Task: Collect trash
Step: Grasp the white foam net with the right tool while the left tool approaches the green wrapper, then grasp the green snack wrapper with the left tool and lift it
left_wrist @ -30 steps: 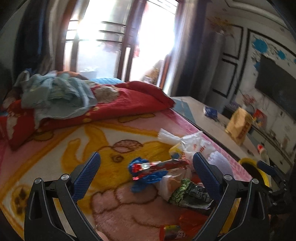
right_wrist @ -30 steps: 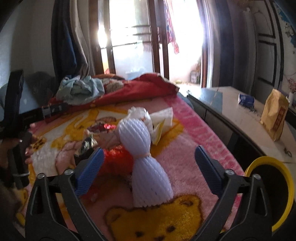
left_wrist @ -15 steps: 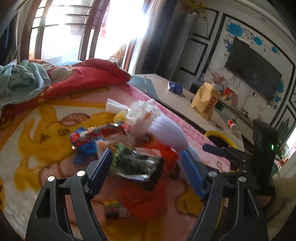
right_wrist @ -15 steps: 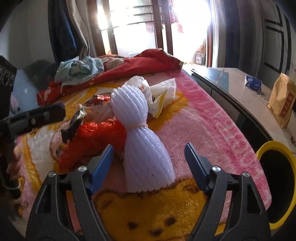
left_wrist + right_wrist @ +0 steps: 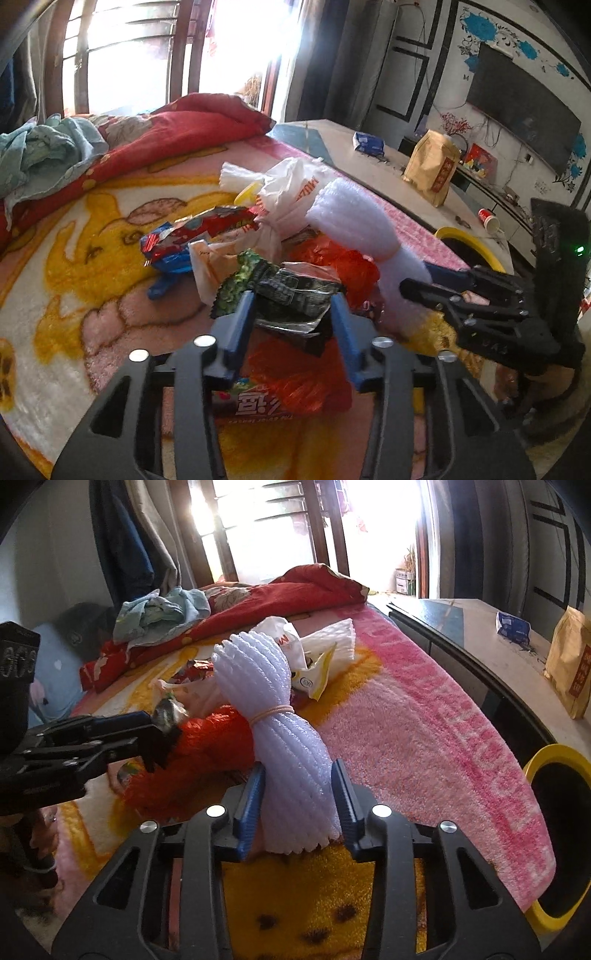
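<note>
A pile of trash lies on the pink and yellow blanket. My left gripper is shut on a dark green foil wrapper at the front of the pile. My right gripper is shut on the lower end of a white foam net bundle tied with a rubber band; the bundle also shows in the left wrist view. An orange mesh bag, a red snack wrapper and a white plastic bag lie in the pile.
A yellow-rimmed black bin stands off the bed's right edge. A low table beyond holds a brown paper bag and a blue packet. A red quilt and crumpled clothes lie at the bed's far end.
Both grippers have moved forward into the pile and closed: the left on the green foil wrapper, the right on the foam net bundle.
</note>
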`<state>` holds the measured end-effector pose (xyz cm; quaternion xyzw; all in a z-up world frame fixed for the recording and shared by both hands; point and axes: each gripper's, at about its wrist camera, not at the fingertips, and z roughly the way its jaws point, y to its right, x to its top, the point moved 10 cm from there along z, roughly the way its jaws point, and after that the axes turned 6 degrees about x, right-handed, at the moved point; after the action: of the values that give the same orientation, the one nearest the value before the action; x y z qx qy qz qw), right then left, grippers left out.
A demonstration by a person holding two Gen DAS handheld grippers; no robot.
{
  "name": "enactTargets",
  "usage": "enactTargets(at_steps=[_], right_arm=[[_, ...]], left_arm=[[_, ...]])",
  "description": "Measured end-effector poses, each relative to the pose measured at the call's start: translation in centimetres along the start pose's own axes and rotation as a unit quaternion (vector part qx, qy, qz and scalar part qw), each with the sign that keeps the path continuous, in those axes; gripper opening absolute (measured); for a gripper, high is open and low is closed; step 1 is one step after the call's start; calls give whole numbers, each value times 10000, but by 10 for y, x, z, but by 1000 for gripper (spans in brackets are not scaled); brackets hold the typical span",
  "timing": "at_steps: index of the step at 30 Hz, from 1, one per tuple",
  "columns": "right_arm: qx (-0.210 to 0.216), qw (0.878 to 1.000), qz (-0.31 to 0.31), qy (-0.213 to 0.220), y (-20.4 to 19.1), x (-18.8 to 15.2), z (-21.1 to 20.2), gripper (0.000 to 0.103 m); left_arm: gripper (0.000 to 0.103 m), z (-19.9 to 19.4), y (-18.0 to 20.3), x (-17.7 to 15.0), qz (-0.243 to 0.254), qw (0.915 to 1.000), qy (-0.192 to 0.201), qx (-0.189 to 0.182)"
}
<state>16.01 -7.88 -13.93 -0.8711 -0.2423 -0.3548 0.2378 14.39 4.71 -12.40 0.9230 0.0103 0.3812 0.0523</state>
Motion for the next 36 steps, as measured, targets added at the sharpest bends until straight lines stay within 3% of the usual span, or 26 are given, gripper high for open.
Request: enactTargets(at_steps=[3, 10, 11, 12, 13, 15, 17, 24, 27, 29, 31, 33, 34, 36], right_arm=[[15, 10000, 20, 81, 0, 3, -5, 25], [39, 9995, 20, 299, 0, 10, -20, 23], [44, 9994, 26, 344, 0, 11, -23, 23], [48, 9993, 23, 371, 0, 12, -24, 23], [57, 9992, 18, 406, 0, 13, -27, 23], [59, 9988, 17, 492, 0, 17, -32, 23], [67, 9985, 10, 546, 0, 19, -36, 23], [-54, 9975, -36, 707, 5, 23, -52, 23], [-106, 9970, -24, 772, 9, 26, -59, 23], [-170, 9964, -32, 824, 13, 27, -64, 23], [-212, 9960, -29, 863, 16, 28, -68, 23], [-271, 9954, -31, 916, 19, 30, -73, 23], [-291, 9952, -35, 932, 20, 30, -75, 23], [-350, 9946, -39, 975, 24, 30, -80, 23]], left_arm=[[6, 0, -3, -1, -77, 10000, -27, 23], [3, -9, -9, -1, -507, 9985, 22, -195], [4, -11, -12, -1, -600, 9980, 32, -213], [14, -13, -15, -1, -737, 9969, 53, -272], [36, -14, -18, -2, -877, 9956, 55, -331], [57, -17, -25, -5, -1150, 9925, 46, -404], [57, -16, -29, -9, -1392, 9889, -13, -516], [57, 10, -35, -21, -2546, 9573, -479, -1282], [57, 19, -33, -18, -2684, 9525, -501, -1349], [55, 25, -29, -15, -2730, 9502, -500, -1416], [35, 30, -26, -12, -2715, 9512, -509, -1374], [30, 29, -24, -7, -2680, 9534, -435, -1315], [22, 29, -23, -5, -2641, 9548, -405, -1300], [19, 24, -18, 3, -2503, 9601, -267, -1221]])
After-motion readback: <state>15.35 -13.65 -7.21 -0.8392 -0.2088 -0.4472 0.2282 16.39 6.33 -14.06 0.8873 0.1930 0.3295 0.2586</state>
